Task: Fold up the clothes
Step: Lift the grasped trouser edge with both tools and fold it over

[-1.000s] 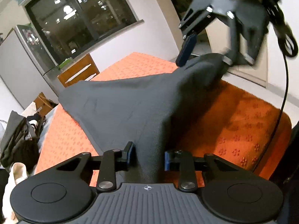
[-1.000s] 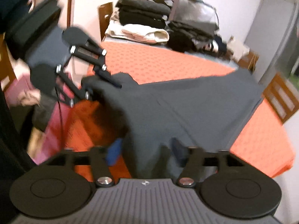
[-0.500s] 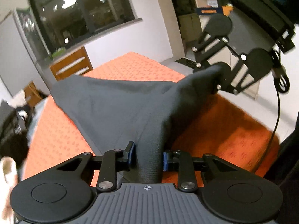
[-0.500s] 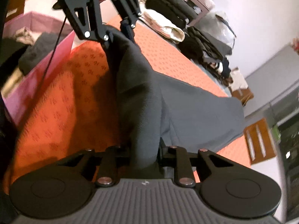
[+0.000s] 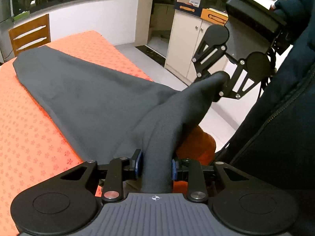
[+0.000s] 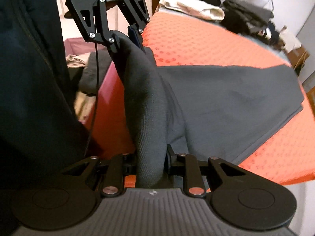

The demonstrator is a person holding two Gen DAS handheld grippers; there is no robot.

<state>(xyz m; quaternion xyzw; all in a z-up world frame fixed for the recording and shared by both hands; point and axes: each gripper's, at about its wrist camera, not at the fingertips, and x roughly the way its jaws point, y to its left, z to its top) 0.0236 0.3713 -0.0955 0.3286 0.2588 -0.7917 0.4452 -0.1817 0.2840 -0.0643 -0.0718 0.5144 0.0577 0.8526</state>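
A dark grey garment (image 5: 88,98) lies spread over the orange table (image 5: 25,137), its near edge lifted off the table's end. My left gripper (image 5: 155,165) is shut on a bunched fold of it. My right gripper (image 6: 150,163) is shut on another part of the same edge. Each gripper shows in the other's view: the right gripper (image 5: 214,80) at upper right, the left gripper (image 6: 128,39) at upper left, both clamped on the grey garment (image 6: 226,98). The cloth stretches taut between them.
A wooden chair (image 5: 29,35) stands at the table's far end, a cabinet (image 5: 187,45) beyond. Piles of clothes (image 6: 206,2) sit on the far side of the orange table (image 6: 206,45). A pink bin (image 6: 86,63) with clothes stands beside it. The person's dark jacket (image 6: 29,78) is close.
Both grippers have pulled the garment's near edge back toward the person and off the table's end. The right gripper has closed firmly on the cloth. The far part stays flat.
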